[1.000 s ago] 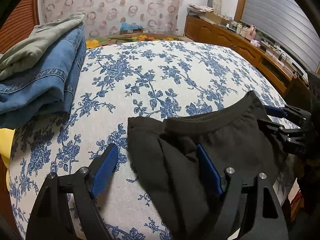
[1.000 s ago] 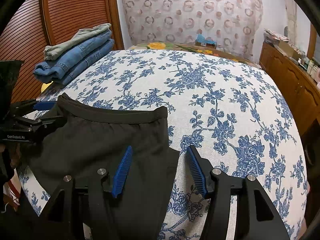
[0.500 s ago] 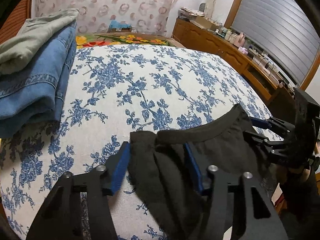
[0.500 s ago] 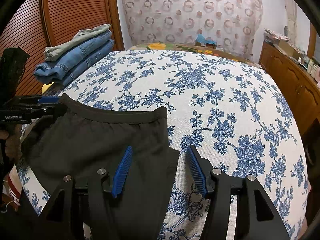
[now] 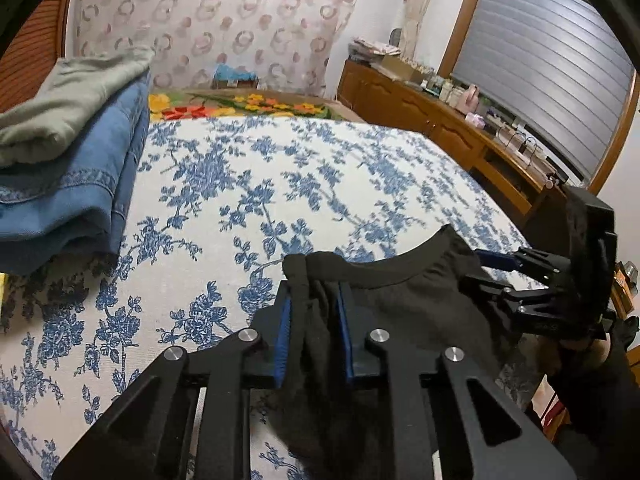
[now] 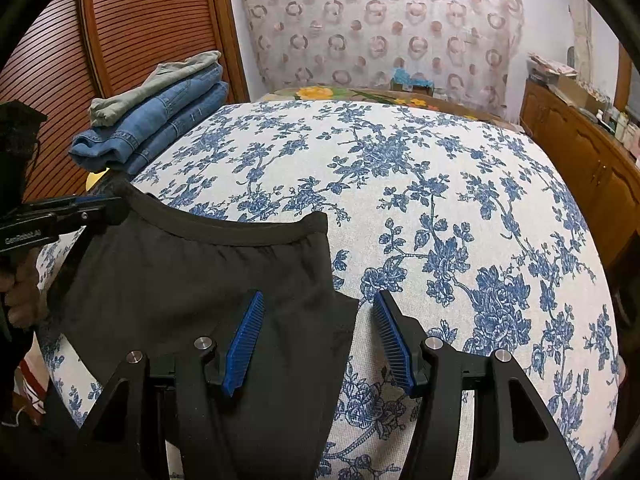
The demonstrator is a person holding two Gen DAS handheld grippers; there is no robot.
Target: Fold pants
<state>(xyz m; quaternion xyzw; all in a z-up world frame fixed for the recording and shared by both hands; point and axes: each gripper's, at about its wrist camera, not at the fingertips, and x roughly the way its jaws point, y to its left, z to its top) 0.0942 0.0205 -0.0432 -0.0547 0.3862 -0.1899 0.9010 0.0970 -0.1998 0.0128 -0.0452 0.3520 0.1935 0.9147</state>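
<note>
- L gripper [image 5: 312,332]: pads pinched together on a bunched corner of the black pants [image 6: 192,280], at the waistband end. Fabric gathers into a vertical ridge between the pads.
- R gripper [image 6: 316,336]: pads spread wide, nothing held. L pad sits over the pants, R pad over bare bedspread [image 6: 460,208]; the garment's side edge runs between them.
- Pants location: near edge of the bed, waistband [image 6: 248,236] facing away from you, body lying fairly flat, lower part dropping out of view below the grippers.
- Handling, est.: thin, soft, light cloth w/ elastic waist. It will sag and bunch, not hold shape. Grip through the waistband seam or a doubled edge; a single layer may slip off the pads. Lift both corners evenly to avoid twist.
- Change vs 1 s ago: L gripper was spread, w/ the pants corner between its pads; it is now clamped on that corner, and the corner has pulled up into a fold. R gripper is unchanged, spread in the same spot.
- Mid-field: bedspread bare past the waistband; room for the fold.
- Far L: stack of folded jeans [image 6: 160,128] w/ a grey-green garment [image 6: 160,80] on top, well apart from the pants.
- Far R: wooden sideboard [image 5: 460,128] w/ clutter.
</note>
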